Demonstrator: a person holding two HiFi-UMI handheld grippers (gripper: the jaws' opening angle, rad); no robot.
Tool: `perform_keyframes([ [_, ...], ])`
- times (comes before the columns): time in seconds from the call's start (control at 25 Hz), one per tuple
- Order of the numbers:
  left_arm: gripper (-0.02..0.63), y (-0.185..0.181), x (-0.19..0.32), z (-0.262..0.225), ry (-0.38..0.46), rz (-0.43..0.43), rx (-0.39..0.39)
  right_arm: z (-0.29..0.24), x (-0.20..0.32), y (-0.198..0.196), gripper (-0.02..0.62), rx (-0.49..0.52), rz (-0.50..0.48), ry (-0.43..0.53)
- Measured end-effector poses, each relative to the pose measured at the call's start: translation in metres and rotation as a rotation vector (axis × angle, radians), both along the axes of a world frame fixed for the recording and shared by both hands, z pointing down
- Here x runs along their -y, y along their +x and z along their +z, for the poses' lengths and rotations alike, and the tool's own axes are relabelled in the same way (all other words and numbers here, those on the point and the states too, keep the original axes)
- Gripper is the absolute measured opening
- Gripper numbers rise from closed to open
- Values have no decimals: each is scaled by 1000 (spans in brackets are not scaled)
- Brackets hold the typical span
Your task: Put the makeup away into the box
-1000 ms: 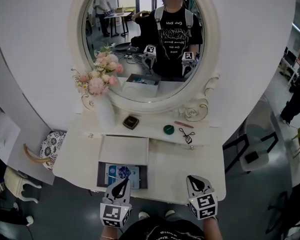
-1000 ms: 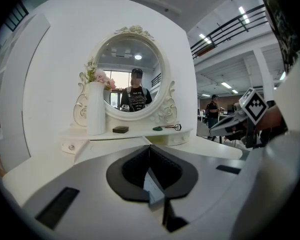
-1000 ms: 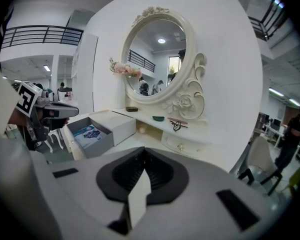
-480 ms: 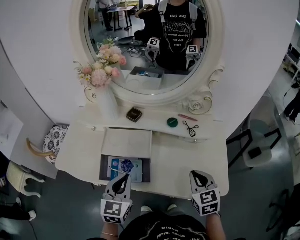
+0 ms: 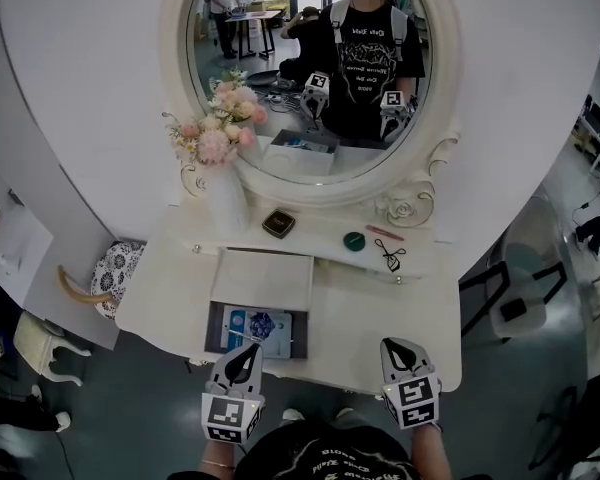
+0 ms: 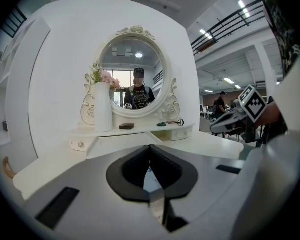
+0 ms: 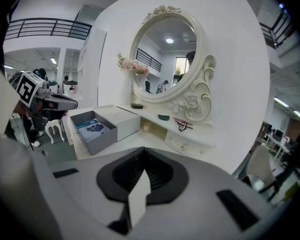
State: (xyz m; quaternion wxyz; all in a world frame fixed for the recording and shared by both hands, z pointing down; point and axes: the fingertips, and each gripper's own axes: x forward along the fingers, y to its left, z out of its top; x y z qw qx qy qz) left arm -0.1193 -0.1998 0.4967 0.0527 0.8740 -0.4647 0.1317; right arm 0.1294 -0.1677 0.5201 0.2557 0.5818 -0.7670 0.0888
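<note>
A grey box tray [image 5: 216, 340] stands pulled out of its white sleeve [image 5: 265, 280] on the vanity table [image 5: 360, 328], with a blue printed pack inside. On the shelf under the mirror lie a black compact [image 5: 278, 224], a green round pot [image 5: 354, 240], a pink stick [image 5: 385, 233] and an eyelash curler [image 5: 390, 256]. My left gripper [image 5: 251, 348] is shut and empty at the tray's front edge. Near the table's front right, my right gripper [image 5: 391, 345] is also shut and empty. The right gripper view shows the tray [image 7: 92, 129], pot [image 7: 163, 117] and curler [image 7: 181, 125] ahead.
A white vase of pink flowers [image 5: 220, 158] stands left of the round mirror [image 5: 310, 68]. A patterned stool [image 5: 110, 273] and a white chair [image 5: 40, 343] sit left of the table. A dark chair [image 5: 505, 303] is at the right.
The head view has drifted, so the table and mirror now sit a little further right and lower. Both grippers stay shut near the table's front edge.
</note>
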Motion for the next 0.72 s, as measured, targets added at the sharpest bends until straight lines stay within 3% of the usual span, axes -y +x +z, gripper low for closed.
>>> perform_keyframes([
  [0.72,16,-28,0,5,0,-52,-14,3,8,-18,6,-26,-36,-5],
])
